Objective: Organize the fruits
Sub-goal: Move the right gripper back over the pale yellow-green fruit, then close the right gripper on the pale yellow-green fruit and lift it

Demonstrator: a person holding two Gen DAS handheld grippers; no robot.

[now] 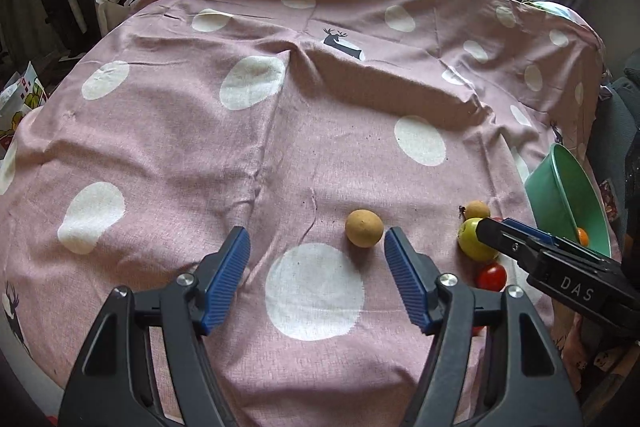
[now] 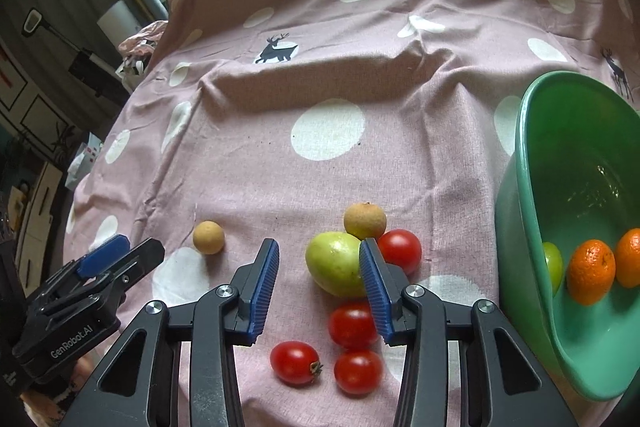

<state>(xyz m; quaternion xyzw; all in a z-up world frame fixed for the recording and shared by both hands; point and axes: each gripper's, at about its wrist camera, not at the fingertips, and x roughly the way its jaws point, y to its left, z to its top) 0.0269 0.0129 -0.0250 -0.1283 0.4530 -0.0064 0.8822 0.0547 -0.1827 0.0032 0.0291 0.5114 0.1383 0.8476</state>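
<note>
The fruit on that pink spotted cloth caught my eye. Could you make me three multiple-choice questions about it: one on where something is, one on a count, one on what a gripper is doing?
1. Where are the oranges?
A. On the cloth
B. Inside the green bowl
C. Between the left gripper's fingers

2. How many red tomatoes lie on the cloth in the right wrist view?
A. Two
B. Four
C. Six

3. How does the left gripper stand?
A. Open, holding nothing
C. Clamped on a tomato
B. Shut on the bowl's rim

Answers:
1. B: both oranges sit in the tipped bowl, beside a green fruit.
2. B: one lies behind the green fruit on the cloth, three in front of it.
3. A: its blue pads stand wide apart, with the tan round fruit just beyond them, untouched.
</note>
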